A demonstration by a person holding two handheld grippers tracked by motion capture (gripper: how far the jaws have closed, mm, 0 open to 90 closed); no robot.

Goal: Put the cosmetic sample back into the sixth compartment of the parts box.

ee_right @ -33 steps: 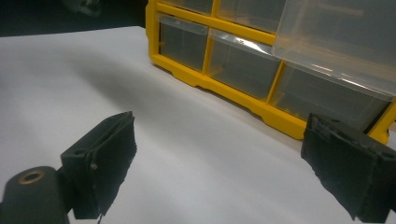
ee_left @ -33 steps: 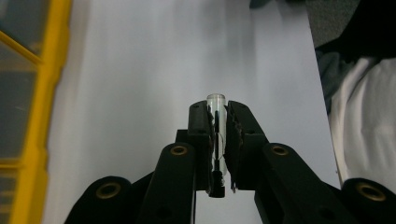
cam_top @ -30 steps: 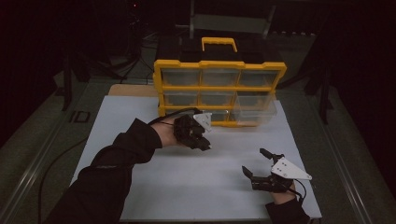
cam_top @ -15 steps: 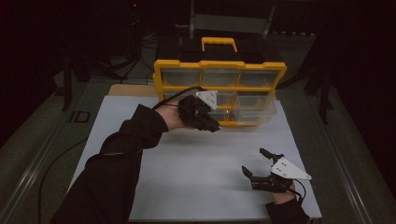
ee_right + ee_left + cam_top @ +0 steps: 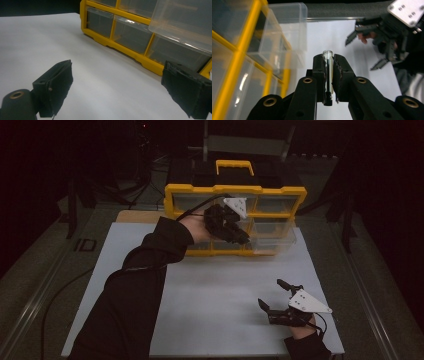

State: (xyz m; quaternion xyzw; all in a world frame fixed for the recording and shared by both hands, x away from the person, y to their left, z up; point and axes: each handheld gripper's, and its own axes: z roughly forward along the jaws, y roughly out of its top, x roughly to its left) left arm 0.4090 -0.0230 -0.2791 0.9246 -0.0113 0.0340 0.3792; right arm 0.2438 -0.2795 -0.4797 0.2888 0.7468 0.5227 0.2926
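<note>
One clear tube (image 5: 327, 72) pinched in left claw (image 5: 328, 65), long axis along the jaws, just before pulled-out drawer (image 5: 272, 236) of yellow organizer (image 5: 172, 205); right claw (image 5: 274, 296) spread, well apart.

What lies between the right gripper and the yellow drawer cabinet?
Only bare white table. The right gripper view shows nothing on it between the open right gripper and the yellow drawer cabinet; the high view shows the same bare stretch.
</note>
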